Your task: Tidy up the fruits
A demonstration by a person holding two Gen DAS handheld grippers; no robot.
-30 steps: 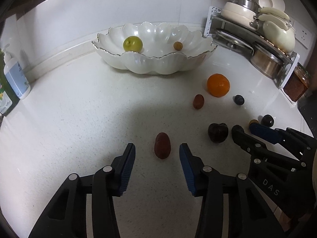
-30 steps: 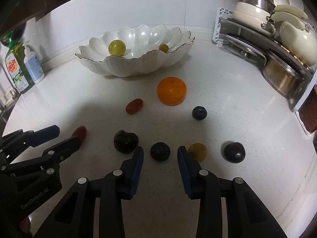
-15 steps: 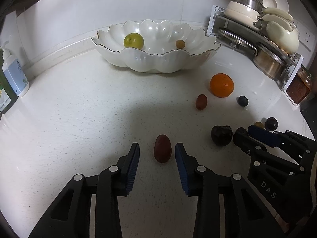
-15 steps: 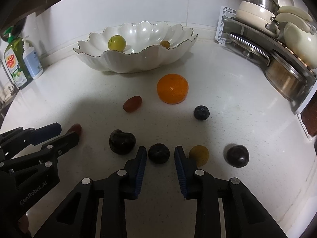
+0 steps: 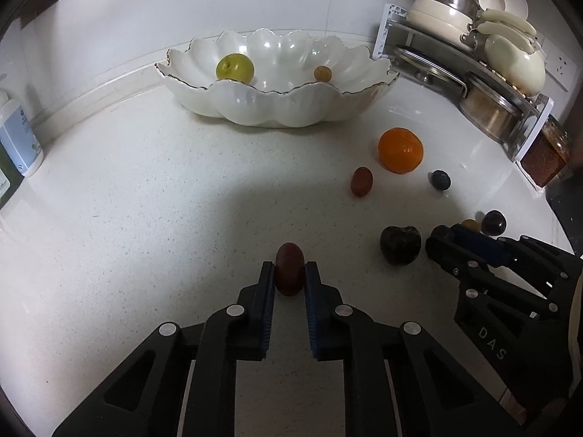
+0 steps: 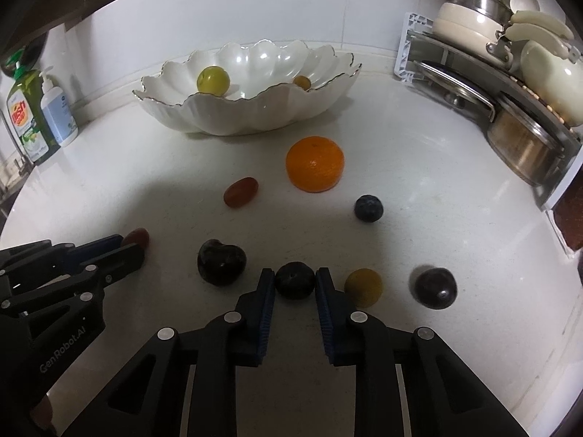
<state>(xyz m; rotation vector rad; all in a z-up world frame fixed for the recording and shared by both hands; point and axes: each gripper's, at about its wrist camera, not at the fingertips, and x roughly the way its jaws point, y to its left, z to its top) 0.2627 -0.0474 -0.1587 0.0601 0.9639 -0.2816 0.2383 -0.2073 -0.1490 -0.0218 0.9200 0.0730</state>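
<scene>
Both grippers have drawn their jaws in since a second ago, when each stood spread around a fruit lying free on the tabletop. Nearest in the left wrist view, the left gripper now pinches the reddish-brown oval fruit, blue pads pressed on either side of it. Nearest in the right wrist view, the right gripper has its pads against the dark round fruit and its jaws are closing on it.

Just left of that fruit lies a dark cherry-like fruit; just right of it, beside the right finger, sits a small yellow fruit, and further right a dark plum-coloured one — all apart from one another. Midway up the tabletop lie a second reddish oval fruit and a blueberry, with the orange behind and between them.

Beyond stands the white scalloped bowl (gold-edged rim), holding a yellow-green round fruit on its left side and a small amber fruit on its right.

At the far left, against the wall, stand a green dish-soap bottle and a white pump bottle. At the far right, a rack carries pots and lids.
</scene>
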